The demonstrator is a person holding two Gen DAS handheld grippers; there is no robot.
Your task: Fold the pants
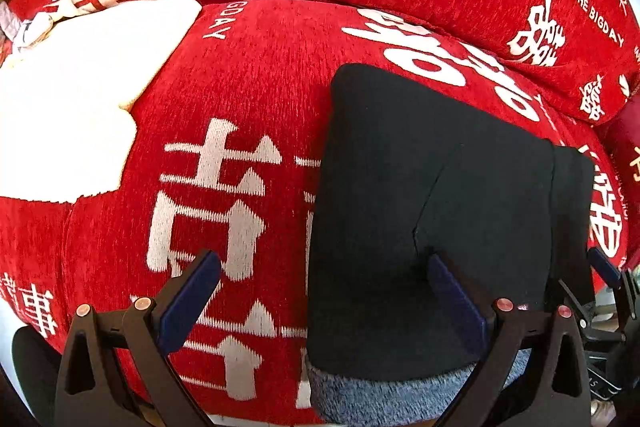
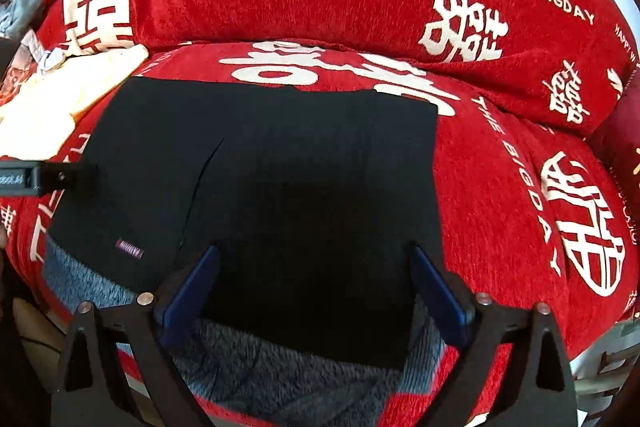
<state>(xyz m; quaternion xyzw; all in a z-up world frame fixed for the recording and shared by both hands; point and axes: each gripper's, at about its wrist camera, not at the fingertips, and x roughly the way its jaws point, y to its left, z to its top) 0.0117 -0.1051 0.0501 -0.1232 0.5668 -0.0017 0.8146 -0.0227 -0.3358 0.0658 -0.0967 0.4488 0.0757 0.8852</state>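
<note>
A: From the left wrist camera, what is underneath?

B: A red sofa cover (image 1: 248, 75) with big white characters and "THE BIGDAY" woven in. It runs over the seat and up the backrest beyond the fingers. The left gripper (image 1: 324, 287) stands wide open with nothing between its blue pads (image 1: 192, 303). The left finger hangs over bare red cover; the right finger sits over the black pants (image 1: 432, 195).

A: Where do the pants lie?

B: Folded into a dark block, ahead of the right finger and off to that side, flat on the seat. A grey fleece lining (image 1: 380, 395) shows at the near edge, low by the right finger's base. Far off to the left of the jaws lies a white cloth (image 1: 68, 107). At the right edge the tip of the other gripper peeks in.

A: And the right wrist camera?

B: The same red cover (image 2: 500, 187), seat and backrest. The right gripper (image 2: 316, 283) is also spread wide and holds nothing. The pants (image 2: 280, 167) fill the space between and ahead of its fingers, the grey lining (image 2: 280, 379) turned out just below the pads. A small label (image 2: 129, 250) sits left of the left finger. A pale cream cloth (image 2: 72, 91) lies further ahead on the left, and part of the left tool (image 2: 40, 179) juts in from that edge.
</note>
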